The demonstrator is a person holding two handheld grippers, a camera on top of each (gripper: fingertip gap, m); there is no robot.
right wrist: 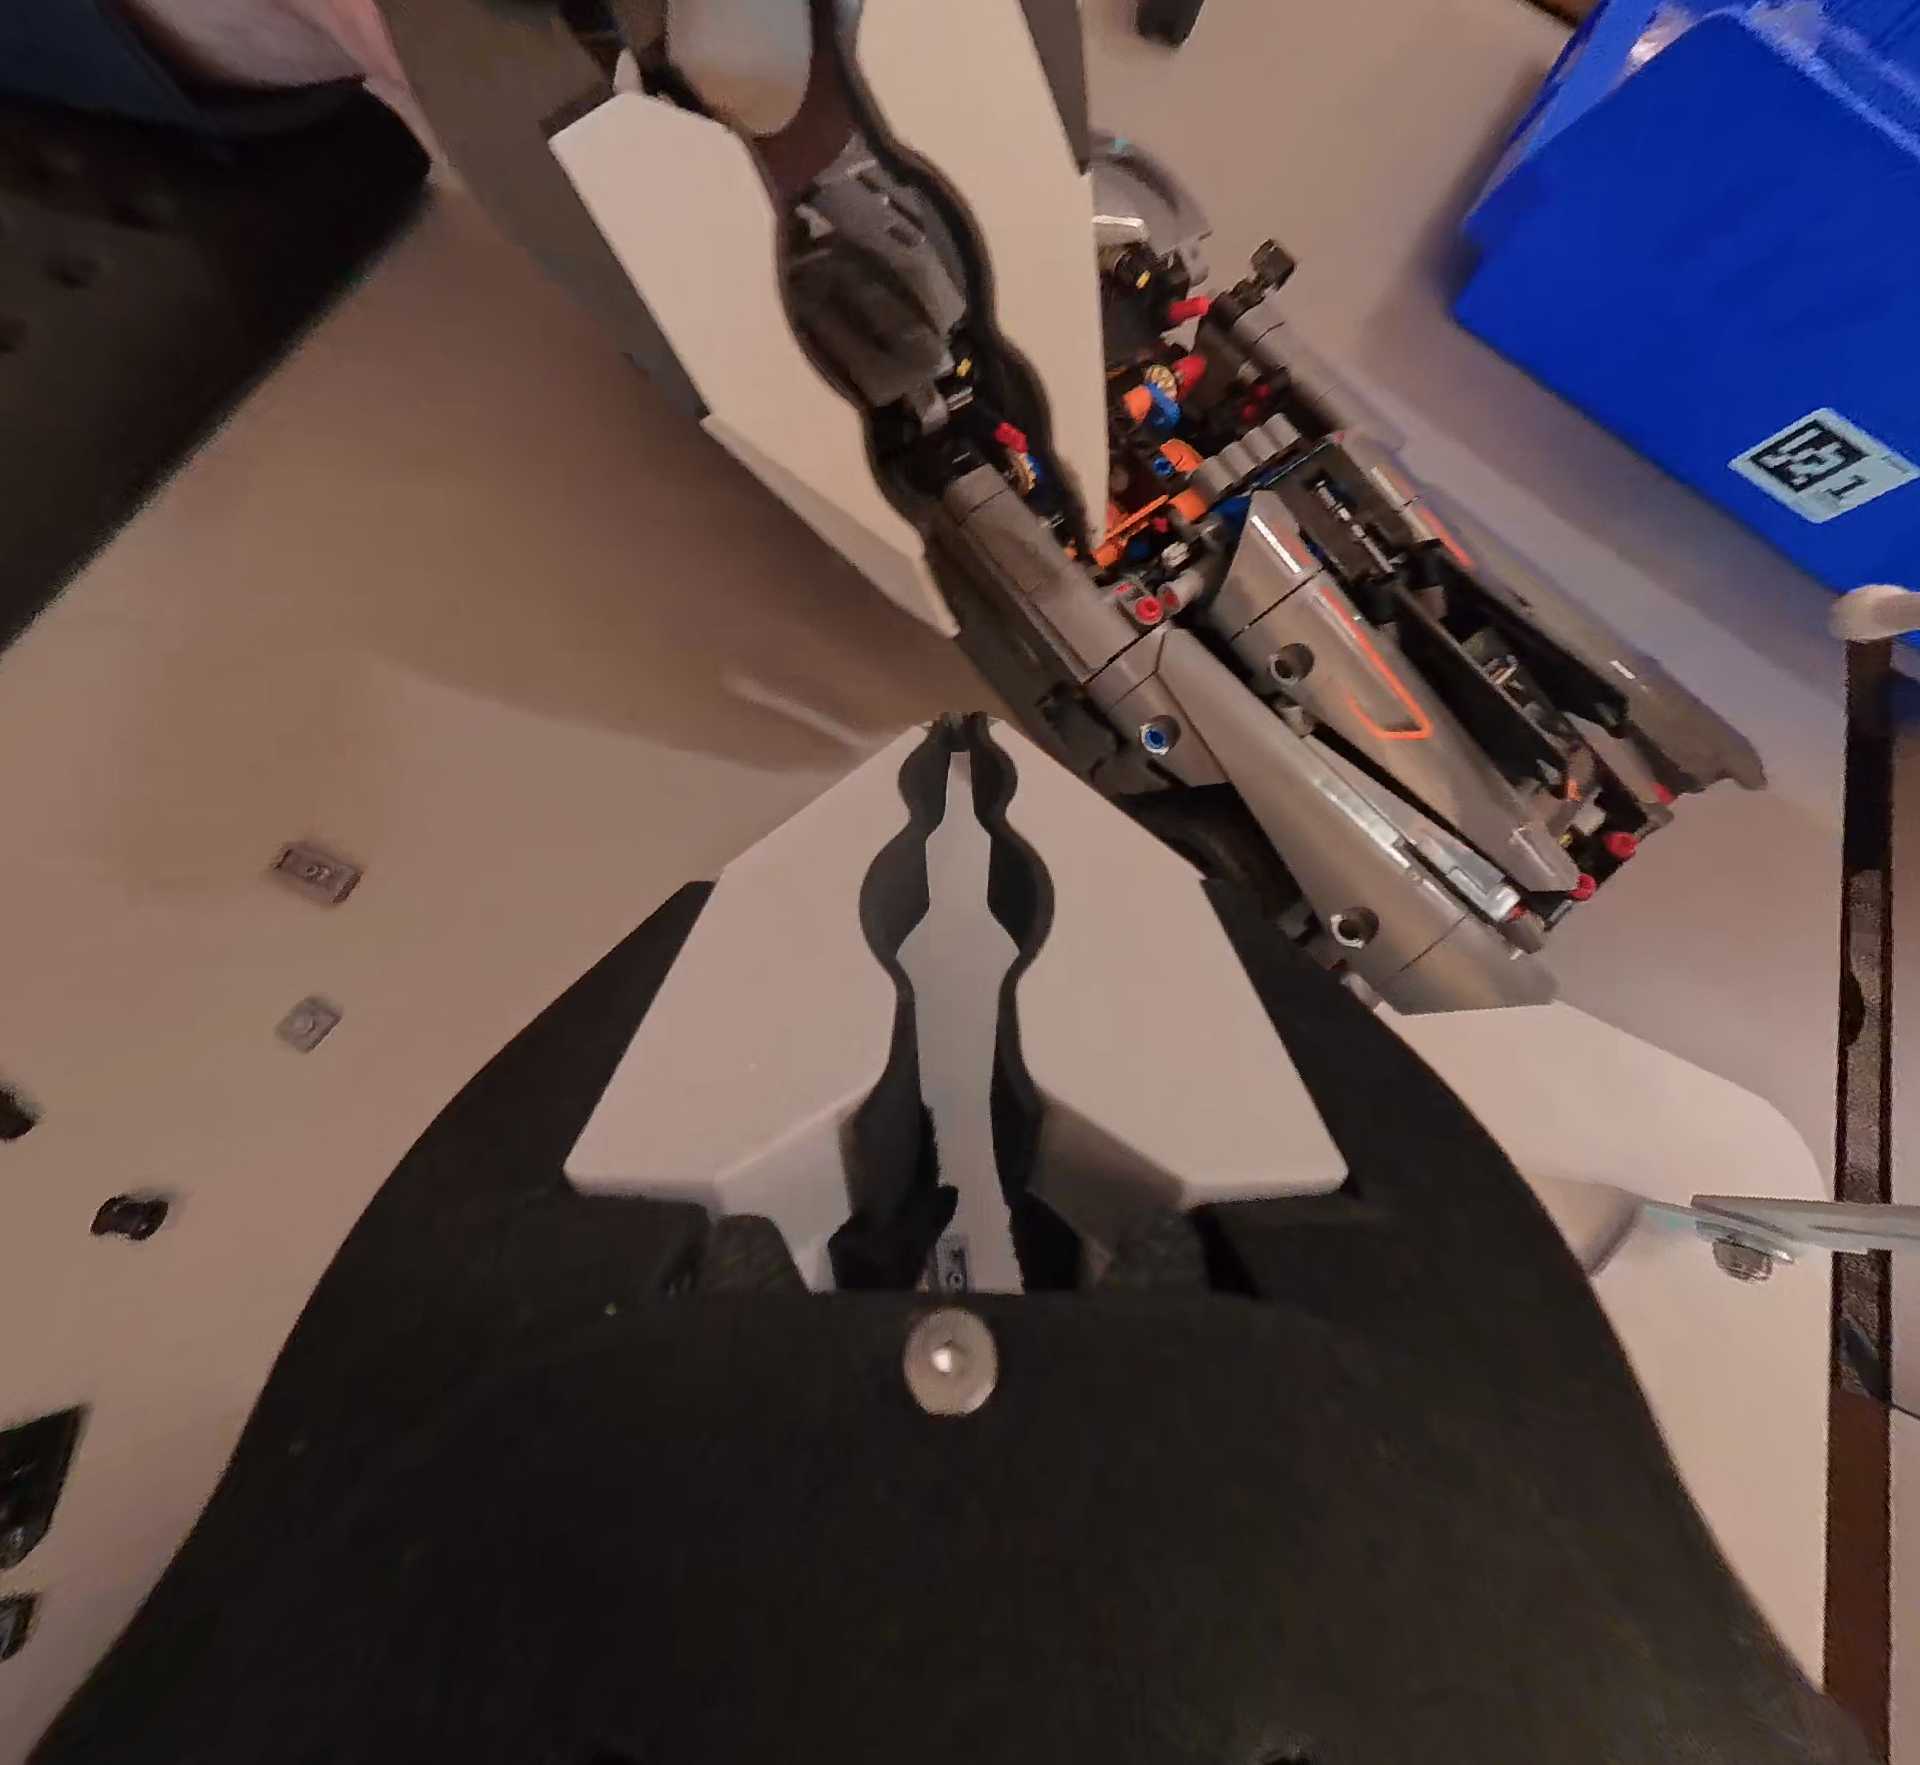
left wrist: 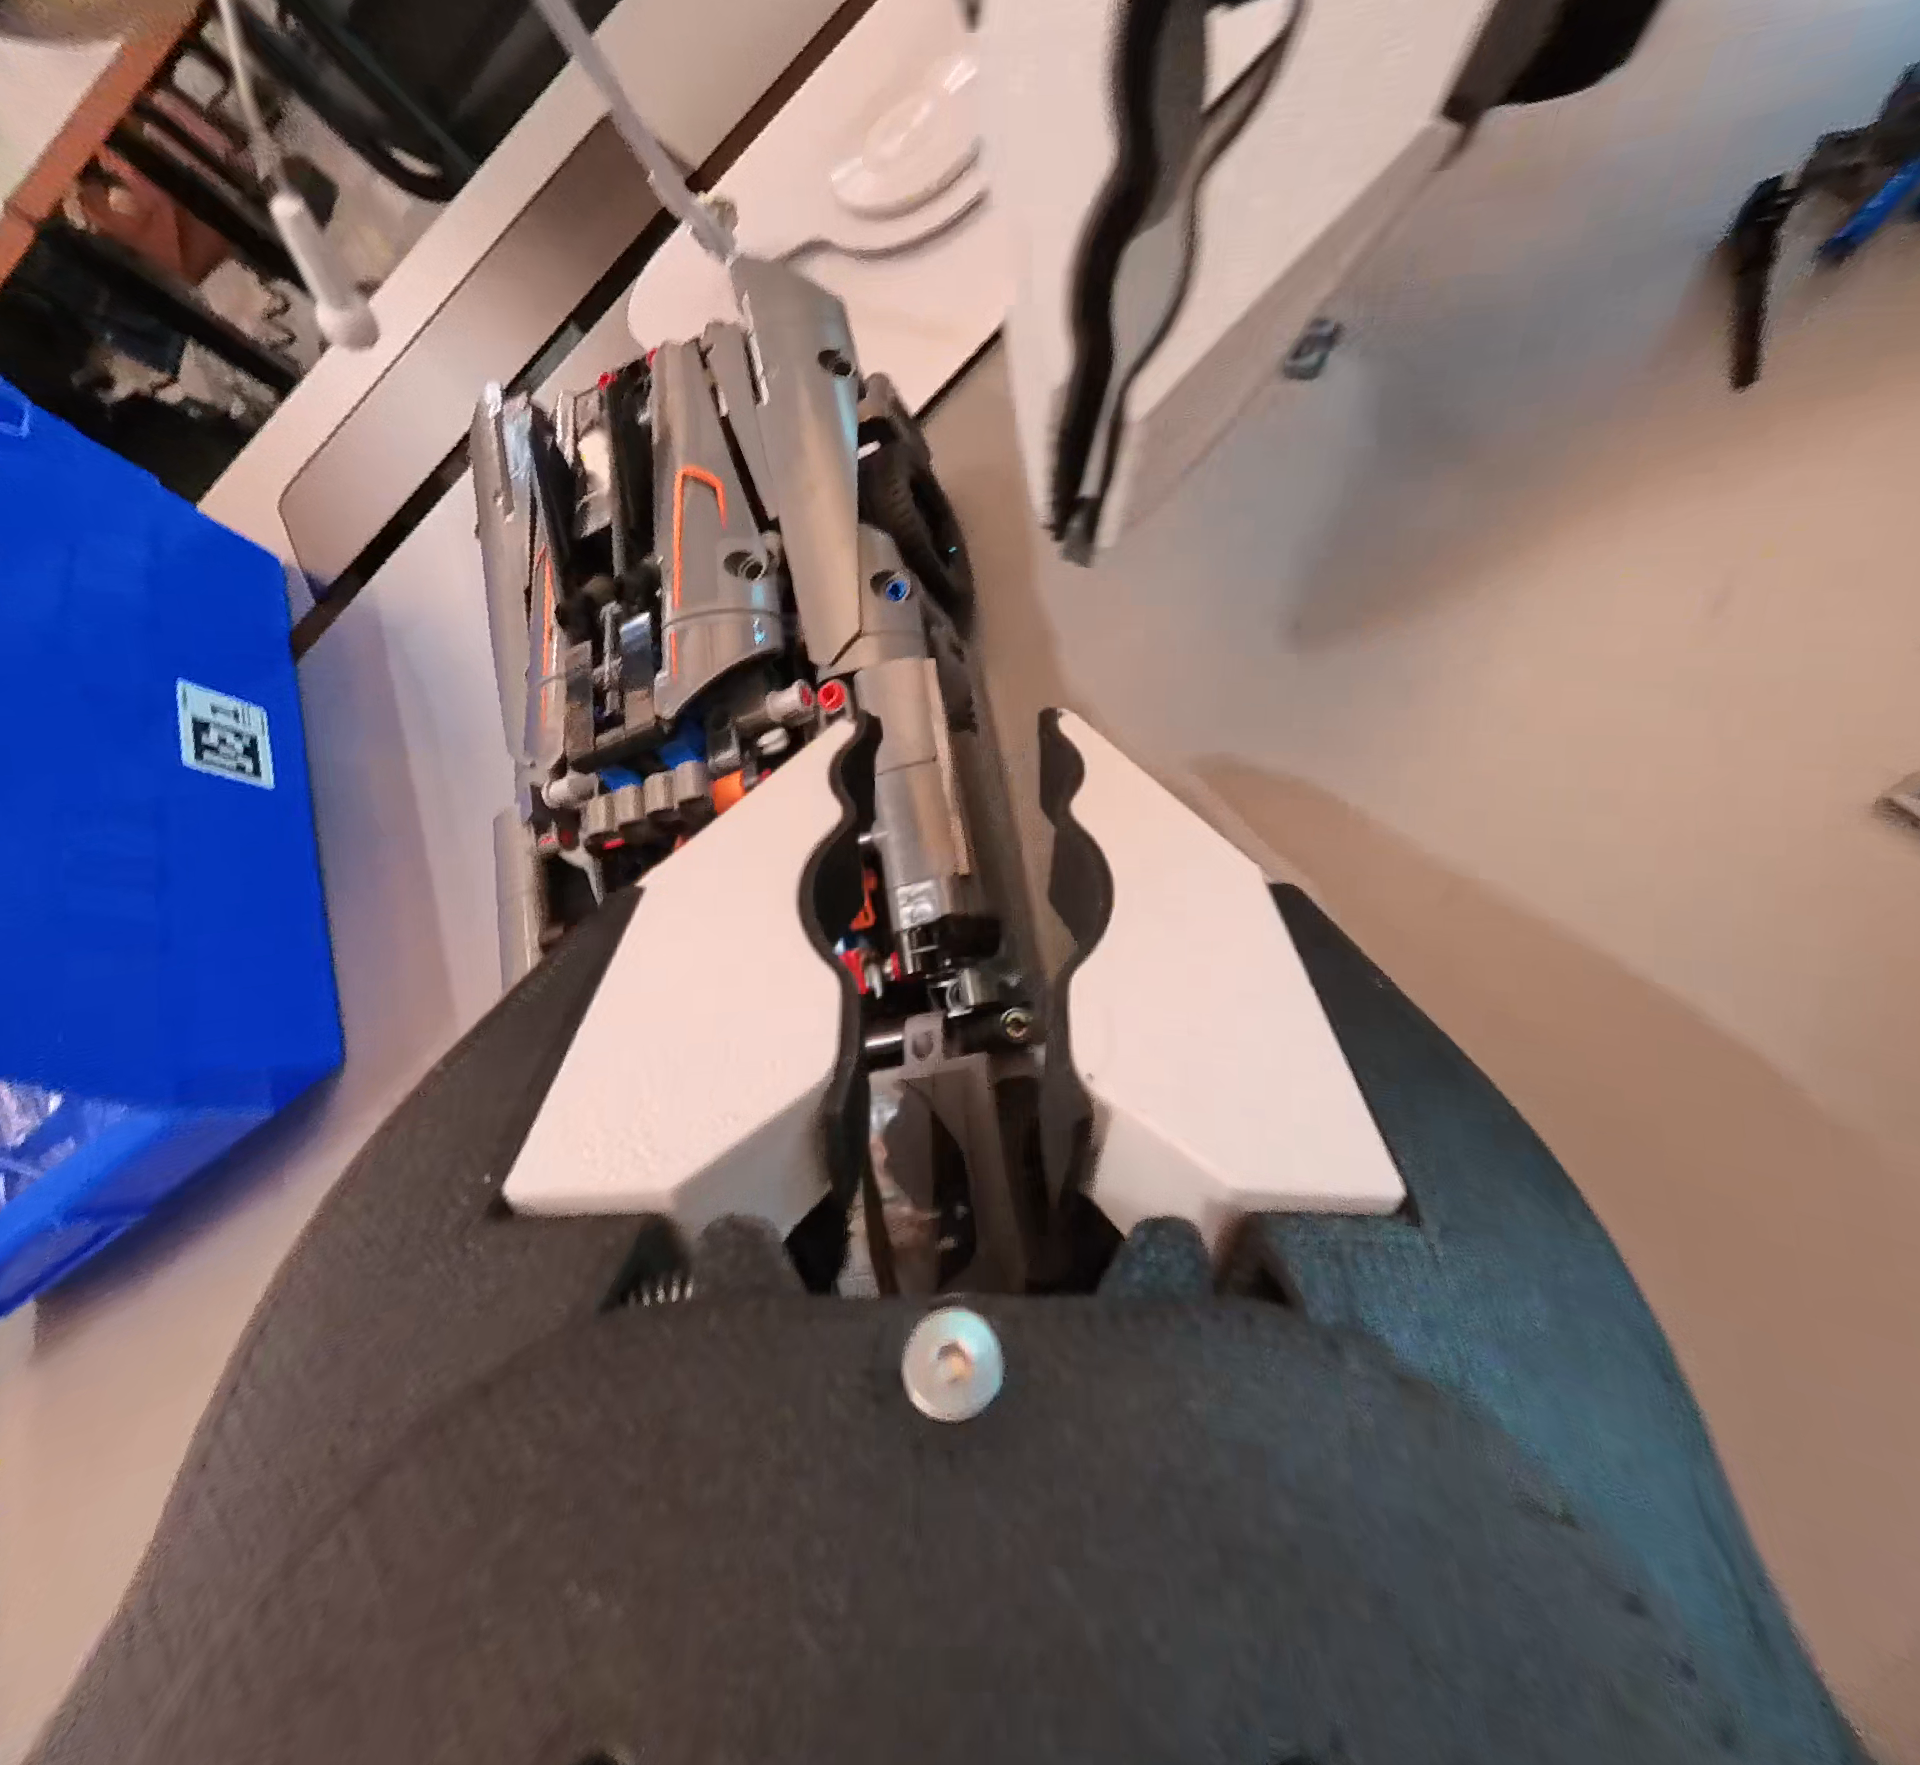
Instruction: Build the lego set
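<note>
1. Lego model (left wrist: 717, 572) — a grey car body with orange trim — is held up off the table (right wrist: 436, 635), near the blue bin (left wrist: 135, 780).
2. Left gripper (left wrist: 951, 749) is clamped on the model's rear end.
3. Right gripper (right wrist: 961, 744), just beside the model, has its fingers nearly together on something tiny and dark — I cannot tell what.
4. Bodywork looks largely built; loose parts (right wrist: 317, 874) lie on the table, so some remains.
</note>
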